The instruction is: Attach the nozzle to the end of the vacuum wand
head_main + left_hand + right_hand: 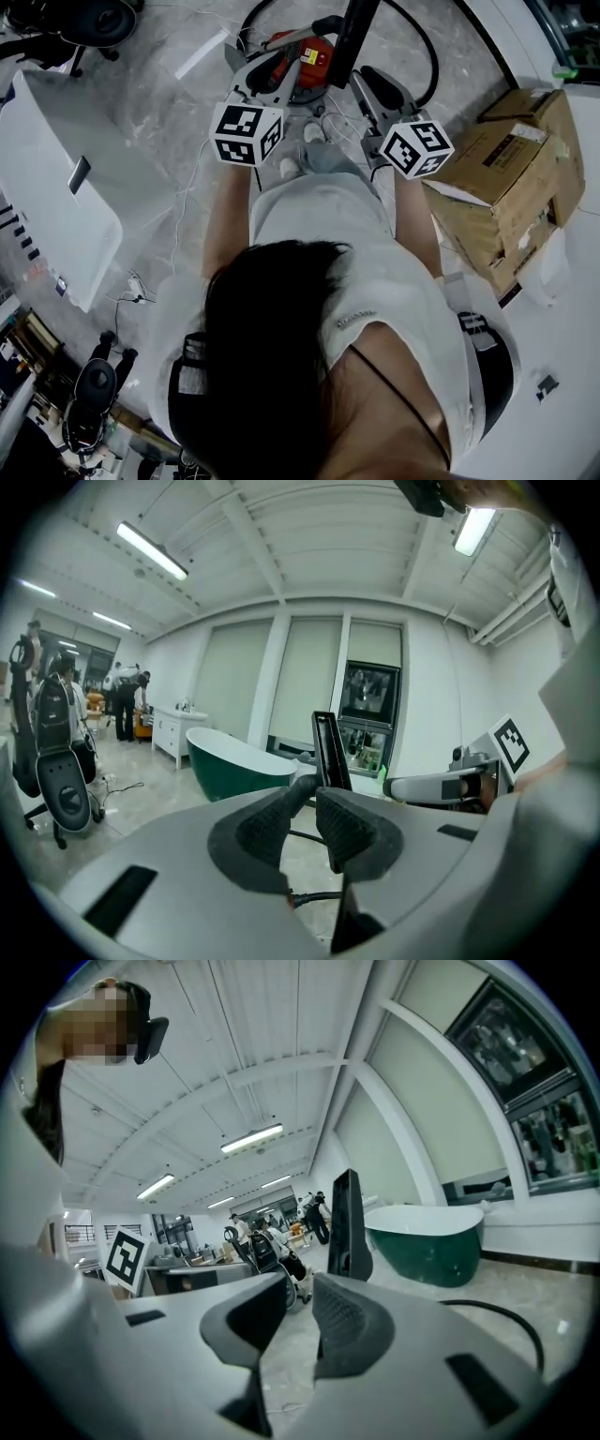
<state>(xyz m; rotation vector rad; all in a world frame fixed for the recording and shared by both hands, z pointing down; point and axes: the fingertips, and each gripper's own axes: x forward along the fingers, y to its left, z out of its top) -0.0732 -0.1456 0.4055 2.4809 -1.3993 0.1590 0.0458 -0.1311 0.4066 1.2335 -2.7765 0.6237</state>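
Nozzle [328,747], black and flat, stands upright at the tips of the left gripper [307,797], whose jaws are drawn narrow and pinch its base. Right gripper [300,1283] stands at the same piece from the other side, jaws almost together with a thin gap. Its own view puts the nozzle just past the right-hand finger, and whether the pads press on it is hard to say.

Ahead of the grippers, a red vacuum body [307,58] sits on the pale marbled floor [169,103] inside a loop of black hose [435,70]. Cardboard boxes [497,178] crowd the person's right, a white unit [56,187] the left.

Farther out, a dark green bathtub [239,766] lies before the windowed wall. Open floor runs from it to a black office chair [58,761], with people [127,700] standing beyond.
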